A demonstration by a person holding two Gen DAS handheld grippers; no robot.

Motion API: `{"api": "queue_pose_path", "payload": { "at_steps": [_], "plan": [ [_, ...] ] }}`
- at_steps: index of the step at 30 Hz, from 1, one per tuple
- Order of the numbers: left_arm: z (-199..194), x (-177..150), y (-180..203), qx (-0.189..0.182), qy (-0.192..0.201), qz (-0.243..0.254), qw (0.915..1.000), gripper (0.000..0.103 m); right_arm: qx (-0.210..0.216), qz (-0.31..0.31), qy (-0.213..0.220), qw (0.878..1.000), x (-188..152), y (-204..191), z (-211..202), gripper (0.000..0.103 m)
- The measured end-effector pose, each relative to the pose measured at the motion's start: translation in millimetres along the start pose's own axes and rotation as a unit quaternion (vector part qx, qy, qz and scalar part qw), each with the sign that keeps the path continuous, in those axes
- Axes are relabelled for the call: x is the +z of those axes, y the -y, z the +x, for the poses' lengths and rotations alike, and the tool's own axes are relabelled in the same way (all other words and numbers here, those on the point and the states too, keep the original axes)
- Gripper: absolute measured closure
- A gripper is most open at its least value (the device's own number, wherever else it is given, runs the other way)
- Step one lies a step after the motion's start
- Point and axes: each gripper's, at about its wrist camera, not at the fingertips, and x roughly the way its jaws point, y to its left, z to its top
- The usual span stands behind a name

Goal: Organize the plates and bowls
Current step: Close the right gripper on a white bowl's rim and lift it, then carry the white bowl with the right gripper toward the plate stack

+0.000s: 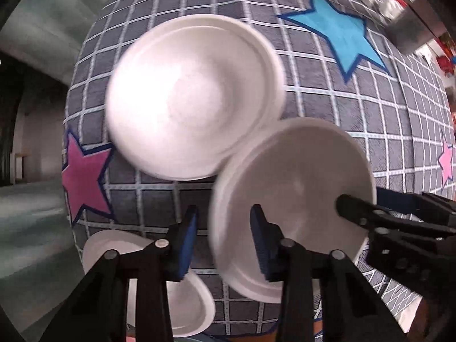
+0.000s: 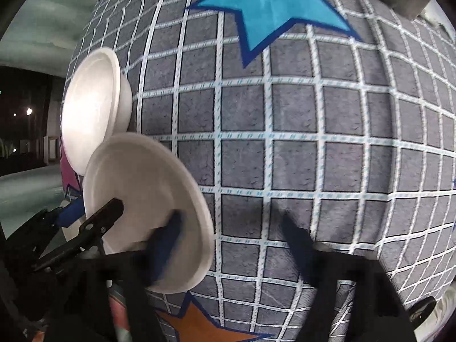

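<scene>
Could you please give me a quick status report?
Left gripper open, right gripper open, each straddling a rim of the near plate. Plate not clamped. White bowl close behind it; otherwise nothing blocking.

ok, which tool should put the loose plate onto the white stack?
Left, probably. The left tool straddles the loose plate at its rim, and the stack sits straight ahead. The right tool is wide open, with the stack at its view's far left.

No readable words, brands, numbers or signs show; the tiny blue marks along the tablecloth's (image 2: 299,165) white lines are illegible.
</scene>
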Motion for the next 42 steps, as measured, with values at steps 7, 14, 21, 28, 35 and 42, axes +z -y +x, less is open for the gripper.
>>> {"api": "queue_pose_path", "payload": {
  "at_steps": [7, 14, 21, 28, 35, 42],
  "plan": [
    [7, 0, 29, -0.002, -0.004, 0.026, 0.9996, 0.067, 0.052, 0.002, -0.005, 0.999, -13, -11, 22, 0.077],
    [-8, -26, 66, -0.010, 0.007, 0.051, 0.9986, 0.069, 0.035, 0.000, -0.005, 0.999, -46, -3, 18, 0.077],
    [-31, -75, 115, -0.039, 0.021, 0.103, 0.9937, 0.069, 0.020, 0.030, -0.011, 0.999, -104, 22, 2, 0.077],
    [-50, -134, 163, -0.049, 0.024, 0.151, 0.9870, 0.069, 0.011, 0.071, -0.014, 0.997, -181, 42, -13, 0.077],
    [-46, -173, 181, -0.050, 0.016, 0.211, 0.9760, 0.069, 0.000, 0.097, -0.018, 0.995, -242, 49, -23, 0.077],
    [-36, -195, 195, -0.051, 0.008, 0.236, 0.9704, 0.069, -0.011, 0.105, -0.022, 0.994, -297, 55, -22, 0.077]
  ]
}}
